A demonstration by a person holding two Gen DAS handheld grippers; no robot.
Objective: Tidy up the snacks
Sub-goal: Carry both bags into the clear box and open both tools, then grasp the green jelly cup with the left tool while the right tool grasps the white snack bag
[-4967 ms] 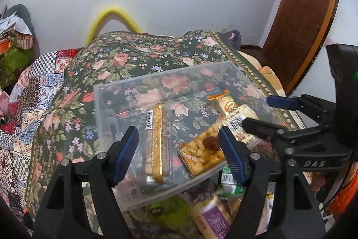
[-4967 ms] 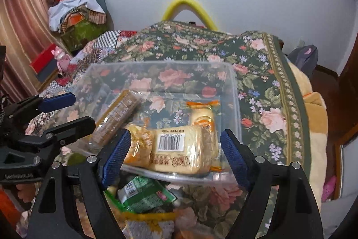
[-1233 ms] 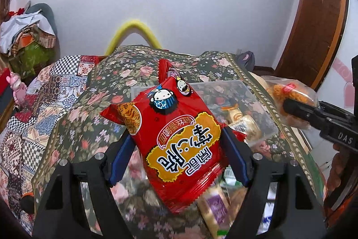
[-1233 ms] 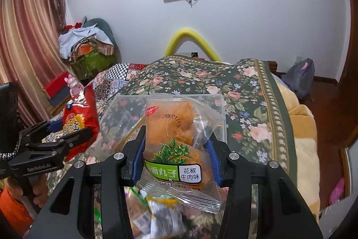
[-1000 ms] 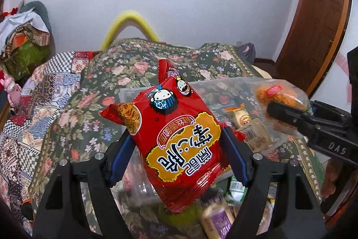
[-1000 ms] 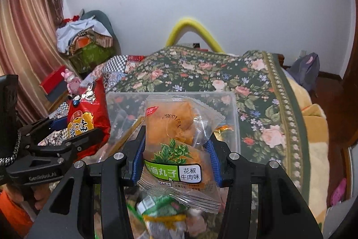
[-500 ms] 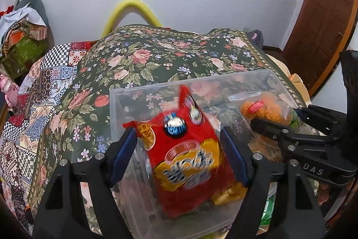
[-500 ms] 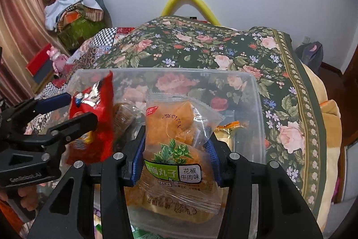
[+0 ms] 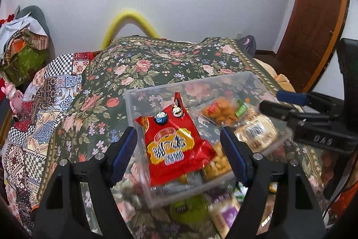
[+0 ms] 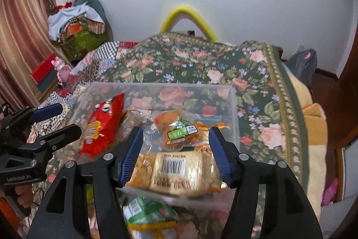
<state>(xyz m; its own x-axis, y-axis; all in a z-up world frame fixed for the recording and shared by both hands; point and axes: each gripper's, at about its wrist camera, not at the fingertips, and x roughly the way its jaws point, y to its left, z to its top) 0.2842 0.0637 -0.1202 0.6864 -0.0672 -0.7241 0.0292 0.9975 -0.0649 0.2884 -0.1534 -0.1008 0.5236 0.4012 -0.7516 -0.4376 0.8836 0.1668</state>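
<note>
1. Snacks: mostly in the clear plastic bin [image 10: 233, 104] on the floral bedspread [image 10: 257, 73], with a few loose packets left on the bed just in front of its near wall.
2. Left hand-held gripper [image 9: 179, 153]: jaws wide apart, nothing between the blue pads, poised above the red snack bag [image 9: 176, 140], which leans tilted inside the bin at its left end.
3. Right hand-held gripper [image 10: 176, 153]: also spread wide and empty, above the orange snack pack with green label [image 10: 179, 131] lying inside the bin on top of the barcoded yellow cake pack [image 10: 176, 174].
4. Step in hand, by judgement: release done, so lift both straight up and clear of the bin rim before swinging toward the loose packets.
5. Next targets: green packet [image 10: 147, 209] just outside the near wall, and the purple-labelled packet [image 9: 226, 212] beside a round green one [image 9: 188, 209]; both blurred, so exact shape unclear.
6. Approach from above, pads either side of the packet's narrow width; close gently, since crinkly film slips and contents crush.
7. Watch for knocking the light bin on the soft bedding, and keep the two tools apart over the shared pile.
</note>
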